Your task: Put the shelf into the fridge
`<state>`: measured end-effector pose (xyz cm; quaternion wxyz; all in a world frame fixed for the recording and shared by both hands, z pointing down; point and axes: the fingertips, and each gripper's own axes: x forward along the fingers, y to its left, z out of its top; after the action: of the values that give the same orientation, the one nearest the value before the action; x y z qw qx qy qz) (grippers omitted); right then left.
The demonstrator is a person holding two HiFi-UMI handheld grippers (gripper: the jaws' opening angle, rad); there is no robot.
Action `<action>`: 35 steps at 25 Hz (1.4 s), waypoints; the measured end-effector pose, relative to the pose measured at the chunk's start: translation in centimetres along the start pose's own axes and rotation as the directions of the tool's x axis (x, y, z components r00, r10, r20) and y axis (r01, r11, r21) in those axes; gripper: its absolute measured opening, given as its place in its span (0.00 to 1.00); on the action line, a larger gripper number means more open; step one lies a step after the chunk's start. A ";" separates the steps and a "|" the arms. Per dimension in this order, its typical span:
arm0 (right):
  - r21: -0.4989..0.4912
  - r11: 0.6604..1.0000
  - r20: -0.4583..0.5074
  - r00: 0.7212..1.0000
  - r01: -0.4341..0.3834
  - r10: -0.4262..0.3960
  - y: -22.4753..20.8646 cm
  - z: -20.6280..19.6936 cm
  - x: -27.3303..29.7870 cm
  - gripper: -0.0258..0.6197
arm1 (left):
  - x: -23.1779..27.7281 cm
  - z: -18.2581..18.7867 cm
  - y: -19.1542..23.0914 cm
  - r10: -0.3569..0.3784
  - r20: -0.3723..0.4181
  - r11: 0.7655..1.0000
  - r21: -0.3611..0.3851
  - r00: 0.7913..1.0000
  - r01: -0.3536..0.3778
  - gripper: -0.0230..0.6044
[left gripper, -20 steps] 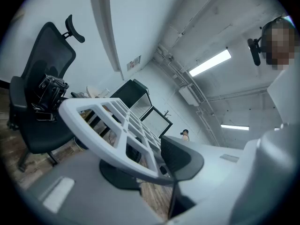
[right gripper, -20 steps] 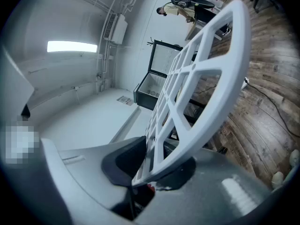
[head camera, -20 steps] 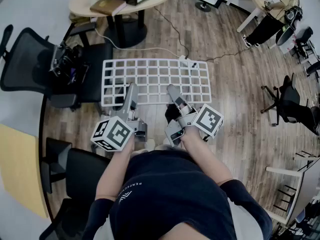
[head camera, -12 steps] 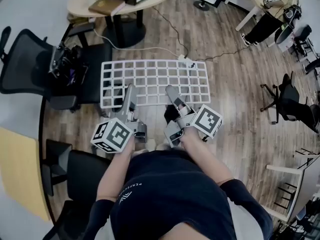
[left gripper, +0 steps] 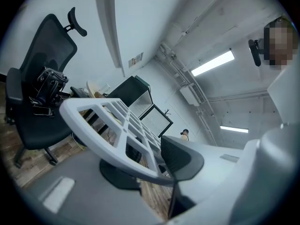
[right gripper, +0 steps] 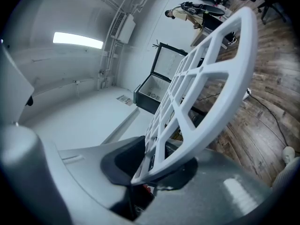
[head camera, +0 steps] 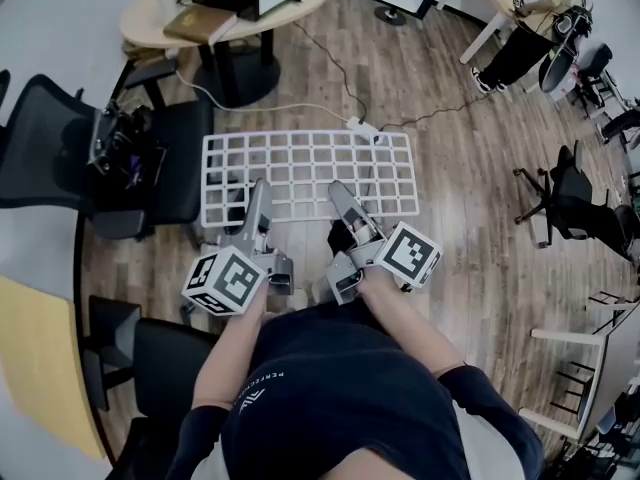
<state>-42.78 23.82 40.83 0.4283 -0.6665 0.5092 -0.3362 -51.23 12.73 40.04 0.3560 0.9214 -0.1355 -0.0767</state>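
Observation:
A white grid shelf (head camera: 310, 173) hangs level above the wooden floor, and both grippers hold its near edge. My left gripper (head camera: 256, 204) is shut on the edge left of the middle, and my right gripper (head camera: 342, 200) is shut on it to the right. In the left gripper view the shelf (left gripper: 117, 125) runs away from the gripper (left gripper: 161, 172), pinched between its dark pad and grey lower jaw. The right gripper view shows the shelf (right gripper: 206, 78) clamped the same way in the gripper (right gripper: 150, 168). A black fridge (right gripper: 157, 90) with its door open stands ahead on a table.
A black office chair (head camera: 60, 138) and a seat carrying a black device (head camera: 120, 138) stand at the left. A round table (head camera: 220, 18) is ahead, with a power strip and cable (head camera: 360, 126) on the floor. More chairs (head camera: 570, 198) and a seated person (head camera: 520, 48) are at the right.
Both grippers keep their hold on the shelf. The shelf sits slightly lower in the head view, and the table and left chairs have slid towards the upper left.

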 end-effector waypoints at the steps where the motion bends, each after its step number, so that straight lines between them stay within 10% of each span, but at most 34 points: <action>1: 0.000 1.000 0.000 1.000 -0.001 0.001 -0.2 0.4 0.1 0.15 | 0.4 -0.1 -0.2 0.003 0.001 1.000 0.005 1.000 -0.003 0.25; 12: -0.238 0.970 -0.028 0.999 -0.050 0.045 -3.0 7.9 5.3 0.20 | 9.2 -0.4 0.2 0.042 0.046 0.999 -0.005 0.998 -0.041 0.26; 35: -0.278 0.957 -0.101 0.994 -0.076 0.049 -10.1 25.5 12.5 0.21 | 27.7 -4.0 -2.9 0.089 0.101 0.996 -0.017 0.991 -0.087 0.27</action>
<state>-13.05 18.73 39.85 0.3152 -0.6879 0.5920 -0.2773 -23.31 8.89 39.81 0.3574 0.9072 -0.1935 -0.1084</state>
